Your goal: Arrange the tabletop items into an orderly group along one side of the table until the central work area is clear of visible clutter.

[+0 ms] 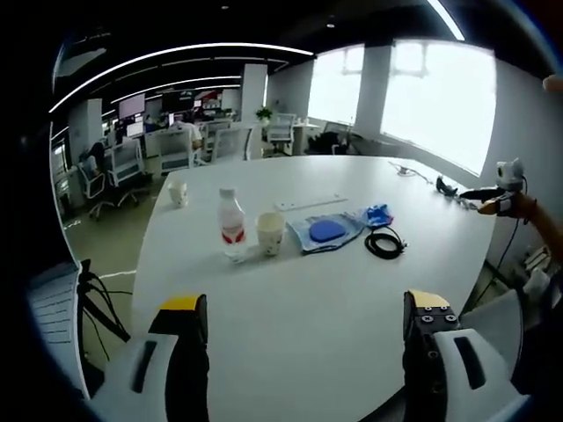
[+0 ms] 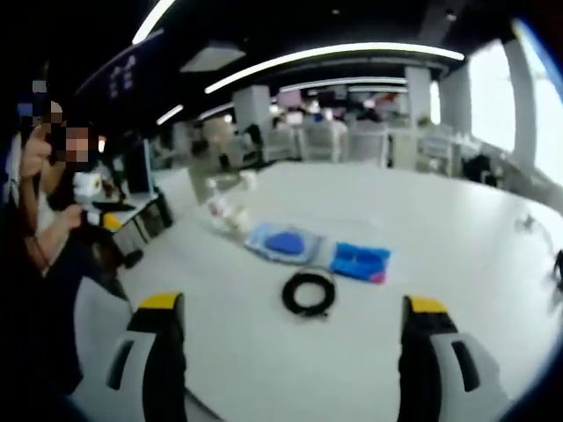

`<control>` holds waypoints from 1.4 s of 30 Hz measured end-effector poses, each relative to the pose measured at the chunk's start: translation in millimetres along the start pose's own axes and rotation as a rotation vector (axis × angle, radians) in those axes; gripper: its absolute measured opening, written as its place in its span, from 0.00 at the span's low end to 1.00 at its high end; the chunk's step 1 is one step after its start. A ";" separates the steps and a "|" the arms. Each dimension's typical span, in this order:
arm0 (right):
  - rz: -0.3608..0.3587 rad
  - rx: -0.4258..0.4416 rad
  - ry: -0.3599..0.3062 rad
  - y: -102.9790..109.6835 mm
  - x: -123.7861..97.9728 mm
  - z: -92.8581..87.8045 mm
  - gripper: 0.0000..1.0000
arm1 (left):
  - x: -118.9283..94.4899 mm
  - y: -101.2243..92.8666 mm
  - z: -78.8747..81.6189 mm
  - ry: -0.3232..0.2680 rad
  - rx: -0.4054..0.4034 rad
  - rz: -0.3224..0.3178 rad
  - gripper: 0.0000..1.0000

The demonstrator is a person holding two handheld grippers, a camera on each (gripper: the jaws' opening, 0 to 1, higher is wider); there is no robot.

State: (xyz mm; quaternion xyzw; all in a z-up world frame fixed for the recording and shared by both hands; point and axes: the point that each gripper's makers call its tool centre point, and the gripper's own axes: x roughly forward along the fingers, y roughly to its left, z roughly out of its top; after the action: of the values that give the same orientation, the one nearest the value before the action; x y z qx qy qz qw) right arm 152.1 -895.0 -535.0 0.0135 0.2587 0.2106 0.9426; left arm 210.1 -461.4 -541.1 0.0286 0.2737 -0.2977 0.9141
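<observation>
The left hand-held gripper (image 1: 303, 330) hangs over the near edge of the white counter (image 1: 299, 290) with its jaws spread wide and nothing between them. Well ahead of it stand a water bottle (image 1: 231, 224) and, just beside that, a paper cup (image 1: 270, 233). To their right lie a pale blue pouch (image 1: 324, 232), a small blue cloth (image 1: 379, 214) and a coiled black cable (image 1: 385, 243). A second cup (image 1: 179, 193) sits farther back to the left.

The right hand-held gripper (image 2: 295, 338) is likewise wide open and empty, with the coiled black cable (image 2: 309, 293) lying just ahead between its jaws.
</observation>
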 end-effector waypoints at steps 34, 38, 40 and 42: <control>-0.007 -0.058 0.064 1.6 -4.9 -11.5 1.00 | -10.0 2.0 -5.7 -0.031 -0.016 0.014 0.90; -0.007 -0.053 0.063 0.2 -3.8 -11.3 1.00 | -9.8 1.9 -5.0 -0.033 -0.019 0.010 0.90; -0.007 -0.054 0.060 -0.1 -3.4 -10.8 1.00 | -9.9 3.4 -5.3 -0.030 -0.019 0.017 0.90; -0.007 -0.056 0.063 -0.5 -3.0 -11.4 1.00 | -9.9 3.9 -5.2 -0.031 -0.020 0.017 0.90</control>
State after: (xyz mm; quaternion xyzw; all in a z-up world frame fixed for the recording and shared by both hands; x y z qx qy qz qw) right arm 144.4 -897.6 -543.5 -0.0203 0.2825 0.2146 0.9347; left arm 203.1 -451.8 -540.9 0.0174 0.2621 -0.2876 0.9210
